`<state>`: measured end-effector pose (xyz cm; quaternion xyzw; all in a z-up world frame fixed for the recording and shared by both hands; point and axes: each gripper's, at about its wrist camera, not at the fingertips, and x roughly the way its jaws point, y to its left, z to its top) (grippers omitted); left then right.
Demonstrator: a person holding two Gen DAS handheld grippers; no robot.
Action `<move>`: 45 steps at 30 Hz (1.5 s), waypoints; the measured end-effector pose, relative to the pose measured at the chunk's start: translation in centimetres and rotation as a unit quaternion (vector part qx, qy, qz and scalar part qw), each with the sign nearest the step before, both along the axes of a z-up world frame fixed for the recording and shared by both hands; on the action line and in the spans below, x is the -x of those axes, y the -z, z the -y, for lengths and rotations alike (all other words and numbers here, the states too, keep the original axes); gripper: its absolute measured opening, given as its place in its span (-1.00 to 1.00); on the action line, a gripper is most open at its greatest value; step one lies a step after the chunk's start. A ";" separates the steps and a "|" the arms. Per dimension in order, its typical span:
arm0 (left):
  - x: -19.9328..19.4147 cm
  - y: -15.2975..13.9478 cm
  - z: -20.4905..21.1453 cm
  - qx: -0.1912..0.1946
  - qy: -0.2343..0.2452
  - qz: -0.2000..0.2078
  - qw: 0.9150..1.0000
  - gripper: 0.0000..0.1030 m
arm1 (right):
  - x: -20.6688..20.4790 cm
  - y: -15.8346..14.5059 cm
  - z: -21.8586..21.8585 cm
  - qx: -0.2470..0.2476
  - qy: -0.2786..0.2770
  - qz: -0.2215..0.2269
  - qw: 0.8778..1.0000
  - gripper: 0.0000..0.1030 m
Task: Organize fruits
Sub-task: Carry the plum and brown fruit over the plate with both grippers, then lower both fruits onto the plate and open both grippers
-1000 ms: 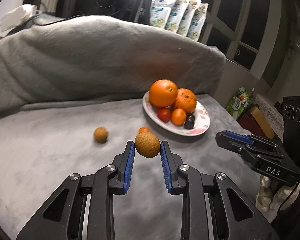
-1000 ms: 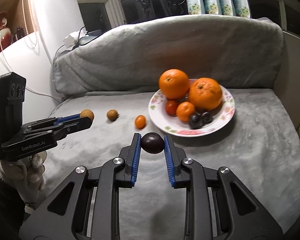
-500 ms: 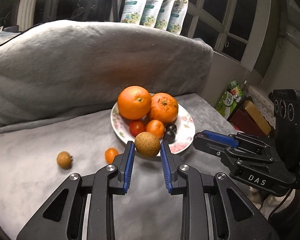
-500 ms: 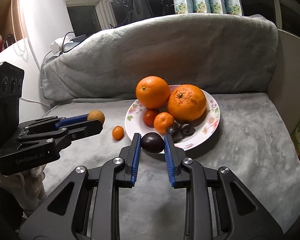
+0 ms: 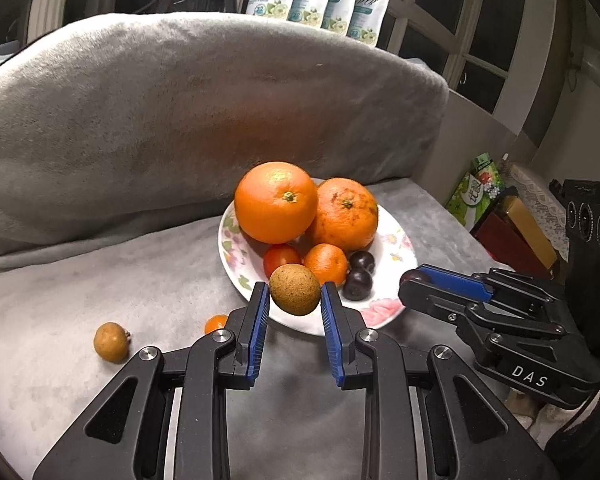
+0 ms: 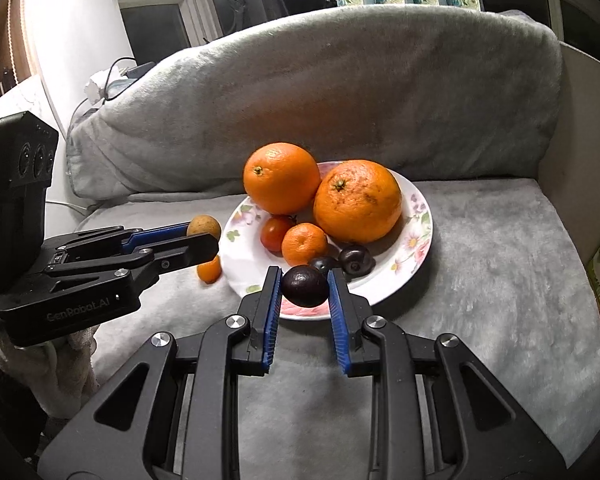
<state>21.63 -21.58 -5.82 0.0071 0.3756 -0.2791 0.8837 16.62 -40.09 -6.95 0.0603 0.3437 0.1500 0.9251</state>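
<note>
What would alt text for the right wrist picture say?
A handheld gripper clamps a dark plum over the near rim of a floral plate piled with oranges, a tomato and plums on a grey blanket. At left, a second gripper holds a brown fruit.

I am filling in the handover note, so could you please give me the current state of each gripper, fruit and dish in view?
left gripper: shut on the brown fruit, held over the plate's near edge.
right gripper: shut on the dark fruit, also at the plate's near edge.
plate: on the grey cover, holding two big oranges, a small orange, a tomato and two dark fruits.
loose brown fruit: on the cover, off the plate.
small orange fruit: on the cover beside the plate.
</note>
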 end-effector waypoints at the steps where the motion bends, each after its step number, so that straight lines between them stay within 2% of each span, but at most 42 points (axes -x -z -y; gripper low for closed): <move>1: -0.2 0.1 0.0 0.000 -0.001 -0.002 1.000 -0.52 | -0.2 0.1 0.1 0.000 0.002 -0.002 1.000 -0.52; 12: -1.5 0.9 -0.1 -0.004 -0.004 -0.013 1.000 -0.52 | -1.3 0.8 0.1 0.009 0.006 -0.013 1.000 -0.52; 27: -1.5 0.4 0.4 -0.005 -0.002 -0.005 1.000 -0.51 | -1.2 0.7 0.3 0.015 0.012 -0.008 1.000 -0.52; 29: -1.4 0.3 0.4 -0.005 -0.003 -0.003 1.000 -0.43 | -1.1 0.7 0.4 0.013 0.011 -0.007 1.000 -0.50; 30: -1.4 0.3 0.4 -0.004 -0.002 -0.002 1.000 -0.37 | -1.1 0.6 0.5 0.013 0.011 -0.006 1.000 -0.47; 31: -1.4 0.3 0.4 -0.004 -0.001 -0.002 1.000 -0.37 | -1.0 0.6 0.4 0.014 0.011 -0.005 1.000 -0.27; 32: -1.3 0.2 0.4 -0.005 0.000 -0.001 1.000 -0.36 | -1.0 0.5 0.5 0.015 0.012 -0.003 1.000 0.02; 33: -1.3 0.2 0.5 -0.006 0.000 0.000 1.000 -0.36 | -0.9 0.4 0.5 0.017 0.013 0.001 1.000 0.11; 36: -1.3 0.1 0.5 -0.006 -0.002 0.001 1.000 -0.34 | -0.6 0.1 0.5 0.018 0.015 0.010 1.000 0.15; 39: -1.3 0.0 0.5 -0.005 -0.004 0.004 1.000 -0.12 | -0.6 0.0 0.7 0.018 0.018 0.010 1.000 0.15; 41: -1.3 -0.1 0.4 -0.006 -0.004 0.006 1.000 -0.10 | -0.4 -0.1 0.8 0.020 0.020 0.011 1.000 0.20; 43: -1.2 -0.2 0.3 -0.008 -0.007 0.009 1.000 0.13 | -0.3 -0.1 0.9 0.022 0.023 0.011 0.999 0.35; 45: -1.2 -0.3 0.2 -0.006 -0.010 0.012 1.000 0.25 | -0.1 -0.2 1.0 0.025 0.029 0.014 0.999 0.42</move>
